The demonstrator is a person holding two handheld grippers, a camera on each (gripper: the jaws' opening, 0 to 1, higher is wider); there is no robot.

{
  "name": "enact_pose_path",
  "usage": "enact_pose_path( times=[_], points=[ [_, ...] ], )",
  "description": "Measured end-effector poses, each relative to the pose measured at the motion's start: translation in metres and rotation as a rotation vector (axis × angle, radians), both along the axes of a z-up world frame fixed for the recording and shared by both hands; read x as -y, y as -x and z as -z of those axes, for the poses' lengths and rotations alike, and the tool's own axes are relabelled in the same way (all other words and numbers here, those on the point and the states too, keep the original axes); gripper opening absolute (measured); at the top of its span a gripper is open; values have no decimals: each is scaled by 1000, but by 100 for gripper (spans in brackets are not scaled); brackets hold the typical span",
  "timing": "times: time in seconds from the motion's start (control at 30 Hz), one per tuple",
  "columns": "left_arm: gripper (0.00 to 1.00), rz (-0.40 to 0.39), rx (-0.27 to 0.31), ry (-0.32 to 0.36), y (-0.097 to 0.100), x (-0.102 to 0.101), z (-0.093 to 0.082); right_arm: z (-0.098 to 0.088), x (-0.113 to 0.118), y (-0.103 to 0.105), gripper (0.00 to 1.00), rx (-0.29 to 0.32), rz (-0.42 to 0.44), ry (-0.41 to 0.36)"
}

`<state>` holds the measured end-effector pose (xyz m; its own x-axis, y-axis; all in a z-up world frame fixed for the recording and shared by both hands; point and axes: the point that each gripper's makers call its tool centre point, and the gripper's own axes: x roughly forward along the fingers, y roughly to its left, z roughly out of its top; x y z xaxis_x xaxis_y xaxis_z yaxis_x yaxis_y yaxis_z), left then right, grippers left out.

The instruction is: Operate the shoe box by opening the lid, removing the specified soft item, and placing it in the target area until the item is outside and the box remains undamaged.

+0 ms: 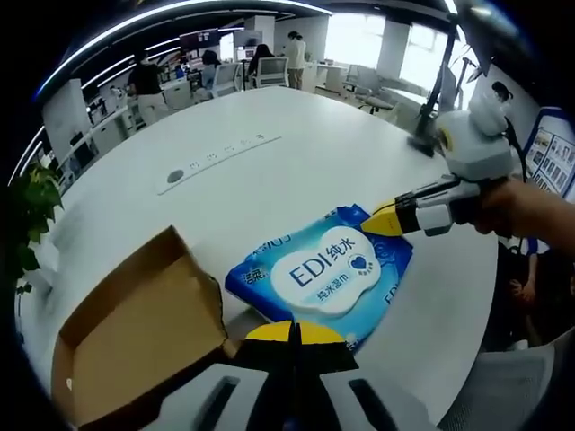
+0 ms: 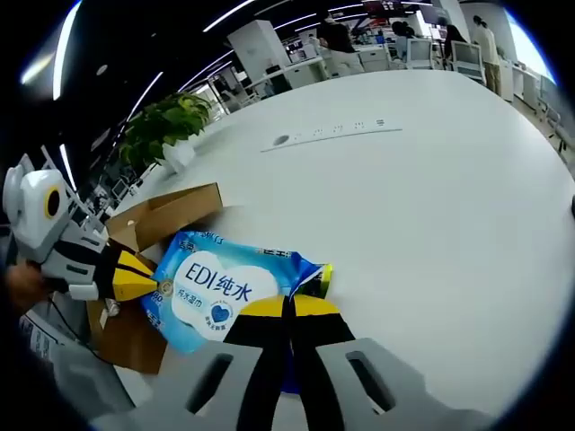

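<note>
Now the soft blue plastic pack of wet wipes (image 1: 325,274), printed with a white label, is out of the open brown cardboard shoe box (image 1: 135,337) and stretched between the two grippers above the round white table (image 1: 296,153). In the left gripper view the box sits low on the left with its lid flap thrown back, just beside the pack's near left corner. The left gripper (image 1: 294,334) has its yellow-tipped jaws pressed together on the pack's near edge. The right gripper (image 1: 388,220) comes in from the right and pinches the far right corner, a hand (image 1: 521,208) behind it. In the right gripper view the right gripper (image 2: 287,307) is closed on a crumpled corner of the pack (image 2: 220,285), and the left gripper (image 2: 135,277) holds the opposite end near the box (image 2: 171,214).

I judge the removal done and the placing still to come. The main risk is uneven release: if one gripper lets go first, the limp pack may swing and slap against the box, shoving or denting its thin flap. Pulling the grippers apart could also tear or stretch the wrapper. Setting it down too near the left edge could leave it overlapping the cardboard rather than lying on bare table.
</note>
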<state>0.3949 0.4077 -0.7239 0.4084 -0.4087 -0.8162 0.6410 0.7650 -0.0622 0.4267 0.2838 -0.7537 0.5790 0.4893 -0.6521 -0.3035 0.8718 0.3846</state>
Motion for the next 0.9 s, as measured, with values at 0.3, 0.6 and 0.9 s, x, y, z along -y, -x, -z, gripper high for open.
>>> enact_pose_path(
  times=[0.3, 0.6, 0.9],
  points=[
    [0, 29, 14, -32, 0, 1, 5, 7, 2, 0, 0, 5, 9, 5],
    [0, 55, 37, -57, 0, 1, 7, 8, 3, -1, 0, 9, 27, 3],
    [6, 112, 69, -64, 2, -2, -3, 8, 3, -2, 0, 18, 22, 25]
  ],
)
